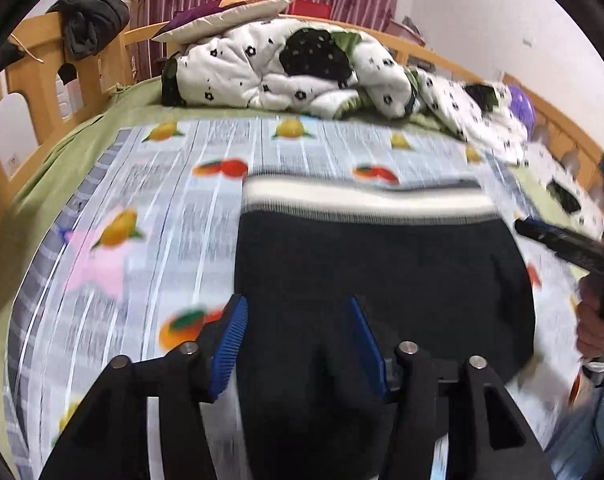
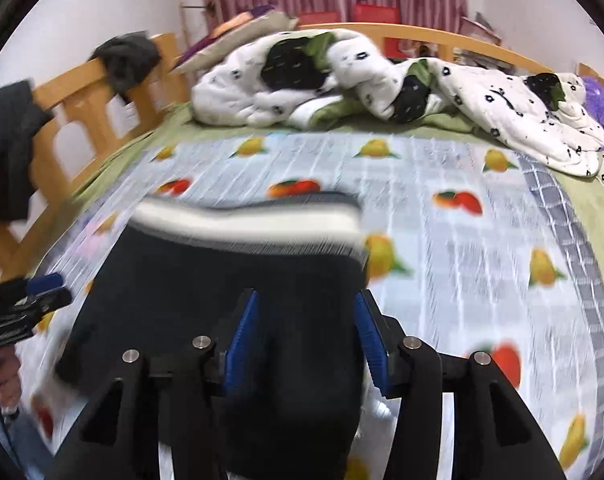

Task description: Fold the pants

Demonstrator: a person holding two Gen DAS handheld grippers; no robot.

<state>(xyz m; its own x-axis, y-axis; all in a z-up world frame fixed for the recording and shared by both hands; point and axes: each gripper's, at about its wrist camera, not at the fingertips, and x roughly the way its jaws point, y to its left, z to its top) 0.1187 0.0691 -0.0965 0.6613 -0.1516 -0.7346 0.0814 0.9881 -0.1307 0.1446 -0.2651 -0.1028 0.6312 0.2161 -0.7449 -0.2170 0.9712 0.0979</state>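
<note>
Dark pants (image 1: 381, 264) with a white and grey striped waistband (image 1: 365, 196) lie folded on the fruit-print sheet (image 1: 182, 208) of a bed. My left gripper (image 1: 298, 340) hovers over their near left part, its blue pads (image 1: 230, 344) apart and gripping no cloth. The right wrist view shows the same pants (image 2: 222, 280), with my right gripper (image 2: 306, 340) above their near right edge, also open and holding nothing. Each gripper appears in the other's view, the right gripper (image 1: 561, 244) at the right edge and the left gripper (image 2: 26, 304) at the left edge. The picture is blurred.
A crumpled white quilt (image 1: 286, 72) with black flowers and a pillow (image 1: 222, 12) lie at the far end of the bed. Wooden rails (image 1: 30, 64) with dark clothes (image 1: 90, 20) hung on them run round the bed. A purple object (image 1: 521, 108) sits far right.
</note>
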